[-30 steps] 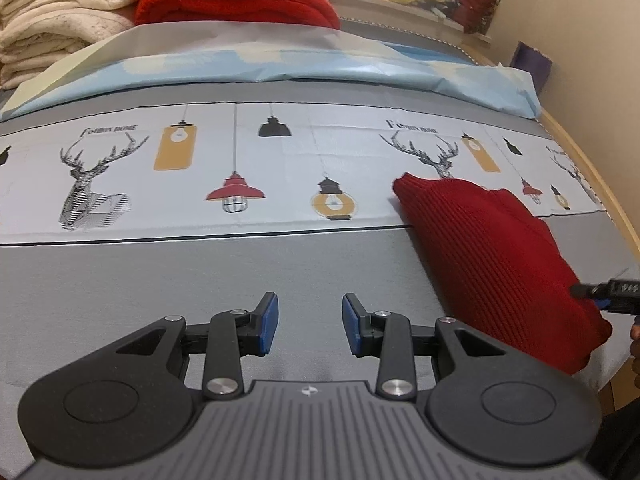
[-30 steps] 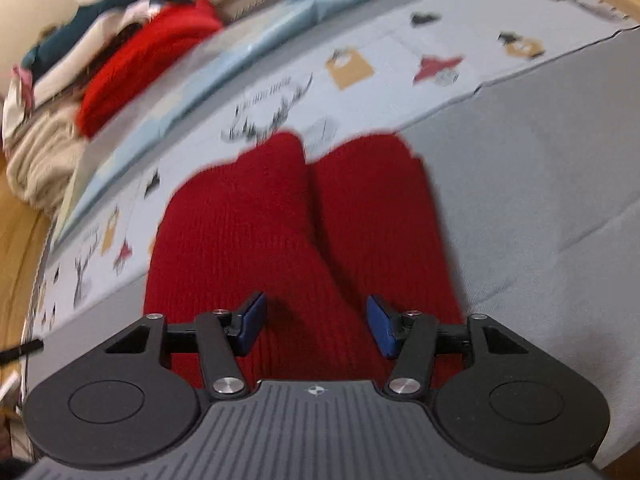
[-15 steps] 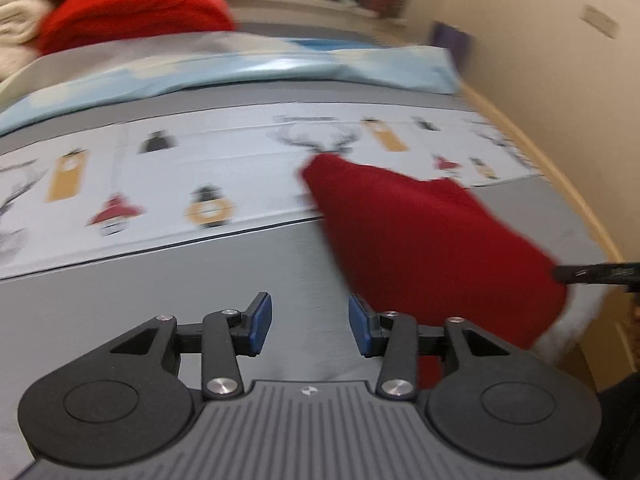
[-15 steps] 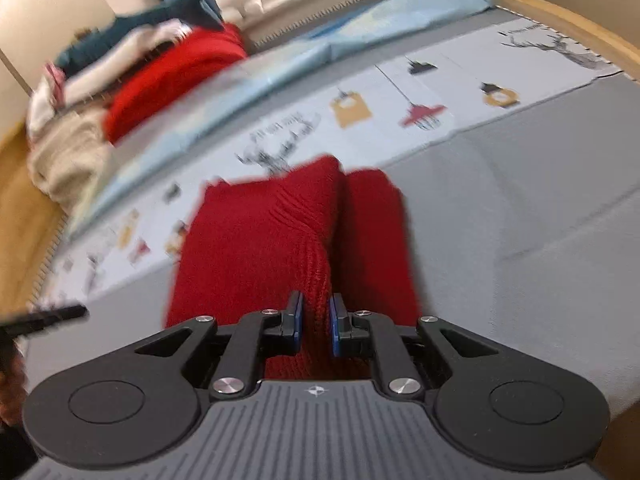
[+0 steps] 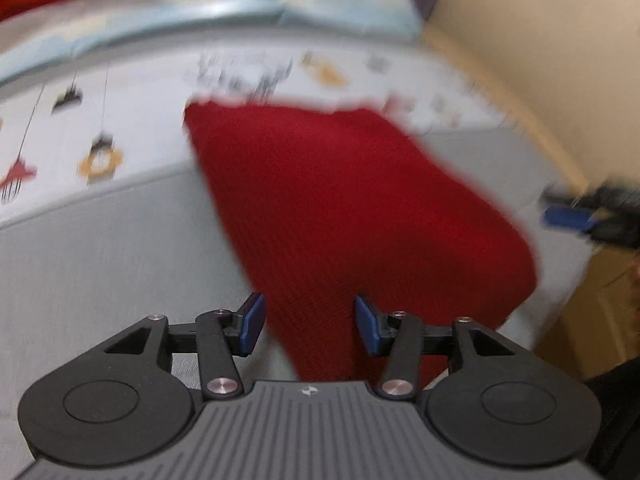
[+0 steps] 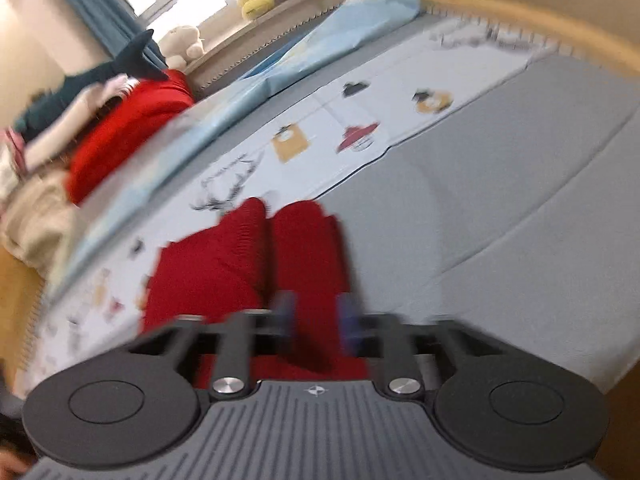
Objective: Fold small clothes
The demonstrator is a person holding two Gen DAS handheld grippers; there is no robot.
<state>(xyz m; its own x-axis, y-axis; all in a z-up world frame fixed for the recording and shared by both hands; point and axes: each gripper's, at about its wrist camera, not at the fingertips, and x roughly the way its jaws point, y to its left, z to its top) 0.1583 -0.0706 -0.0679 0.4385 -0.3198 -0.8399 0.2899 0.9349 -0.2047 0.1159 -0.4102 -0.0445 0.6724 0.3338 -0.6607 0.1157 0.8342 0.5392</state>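
Note:
A red knit garment (image 5: pixel 340 200) lies folded on the bed's grey cover (image 5: pixel 100 248), near the right edge. My left gripper (image 5: pixel 310 324) hovers over the garment's near left edge. Its jaws are opening, red cloth shows in the gap, and the blue pads (image 5: pixel 252 322) do not press on it. In the right wrist view the garment (image 6: pixel 224 272) shows two side-by-side folds. My right gripper (image 6: pixel 316 318) is blurred above its near end, jaws opening and gripping nothing. Its blue pad (image 5: pixel 568 216) also shows at the right of the left wrist view.
A printed white band (image 6: pixel 320 136) with deer and lamps crosses the bed beyond the garment. A red blanket (image 6: pixel 128 128) and cream bedding (image 6: pixel 36 216) are piled at the head. The wooden bed frame (image 6: pixel 540 20) and a wall (image 5: pixel 560 60) lie close on the right.
The left gripper swung right from bare grey cover to over the red garment and widened. The right gripper pinched shut on the garment's middle fold, then opened again.

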